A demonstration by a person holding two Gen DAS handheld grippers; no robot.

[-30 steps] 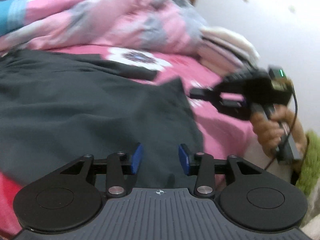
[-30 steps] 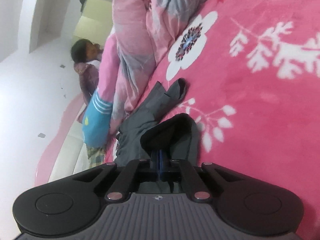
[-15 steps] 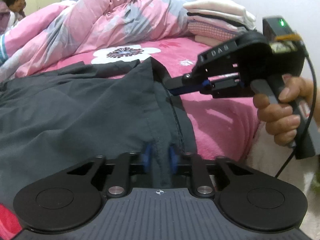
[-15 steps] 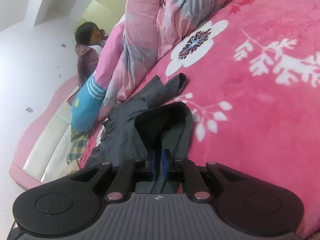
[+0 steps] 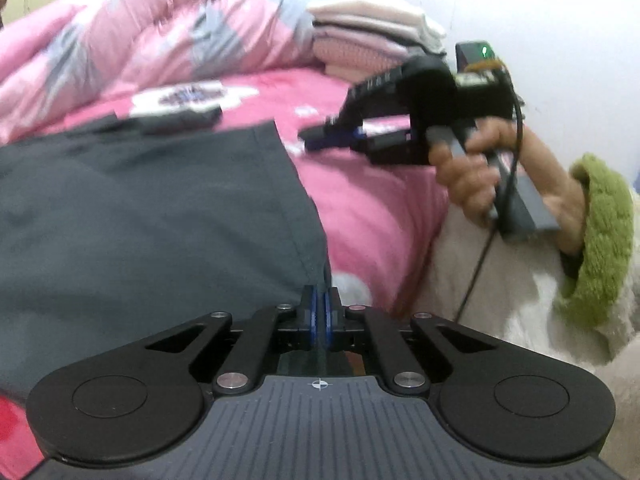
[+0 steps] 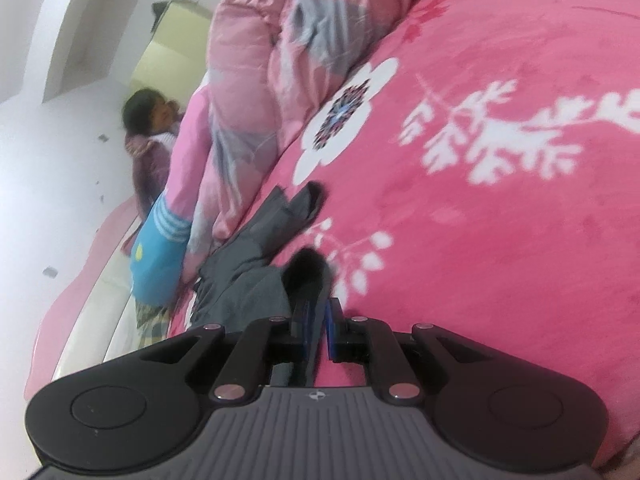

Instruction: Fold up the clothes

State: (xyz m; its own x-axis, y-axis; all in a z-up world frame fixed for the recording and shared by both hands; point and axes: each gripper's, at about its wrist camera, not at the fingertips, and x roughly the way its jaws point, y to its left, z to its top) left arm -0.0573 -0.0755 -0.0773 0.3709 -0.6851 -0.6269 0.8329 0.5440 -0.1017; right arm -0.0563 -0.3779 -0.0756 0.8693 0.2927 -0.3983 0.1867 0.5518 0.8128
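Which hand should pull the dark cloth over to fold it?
Left, probably: the left gripper is clamped on the edge of the dark cloth; the right gripper sits apart from it.

Bare pink blanket point(image 6: 500, 240) lies open to the right of the dark garment point(image 5: 140, 208), while the heaped quilt point(image 5: 160, 44) and folded stack point(image 5: 372, 36) wall off the bed's far side.

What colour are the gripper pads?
Blue, clearest in the left wrist view, on the left gripper pads.
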